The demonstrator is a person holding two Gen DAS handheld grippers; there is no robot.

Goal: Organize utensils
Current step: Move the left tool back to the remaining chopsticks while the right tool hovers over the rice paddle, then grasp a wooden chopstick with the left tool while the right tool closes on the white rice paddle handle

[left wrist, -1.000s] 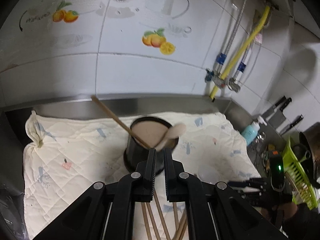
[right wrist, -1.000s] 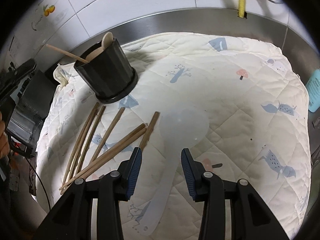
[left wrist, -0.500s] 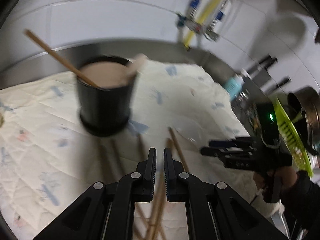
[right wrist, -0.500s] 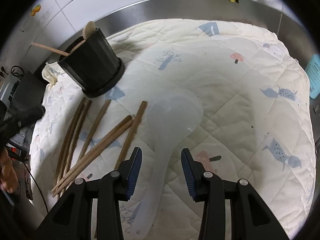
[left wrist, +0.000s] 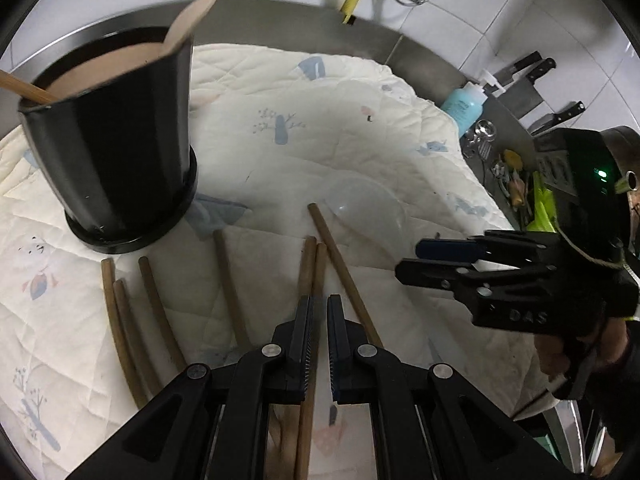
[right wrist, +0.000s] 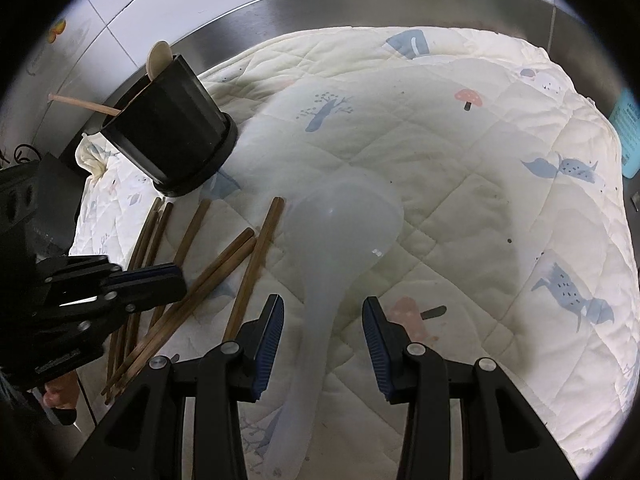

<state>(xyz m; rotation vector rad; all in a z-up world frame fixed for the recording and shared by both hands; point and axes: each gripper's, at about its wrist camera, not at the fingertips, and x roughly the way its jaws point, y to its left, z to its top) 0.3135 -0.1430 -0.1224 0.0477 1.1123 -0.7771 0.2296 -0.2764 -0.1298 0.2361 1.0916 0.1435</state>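
Note:
A black utensil holder point(left wrist: 116, 152) stands on a quilted cloth point(left wrist: 340, 120) and holds a wooden spoon point(left wrist: 188, 20) and one chopstick point(left wrist: 24, 88). Several brown chopsticks point(left wrist: 228, 280) lie loose in front of it. A translucent white rice paddle point(right wrist: 340, 232) lies beside them. My left gripper point(left wrist: 318, 312) is nearly shut and empty, low over a pair of chopsticks point(left wrist: 312, 264). My right gripper point(right wrist: 322, 316) is open and straddles the paddle's handle; it also shows in the left wrist view point(left wrist: 416, 260). The holder point(right wrist: 168, 140) also shows in the right wrist view.
A steel counter rim point(right wrist: 360, 4) and tiled wall run behind the cloth. A blue bottle point(left wrist: 464, 104), knives point(left wrist: 528, 68) and a green rack point(left wrist: 540, 204) stand at the right.
My left gripper has dropped from above the holder down to the loose chopsticks. My right gripper has moved forward over the paddle's handle.

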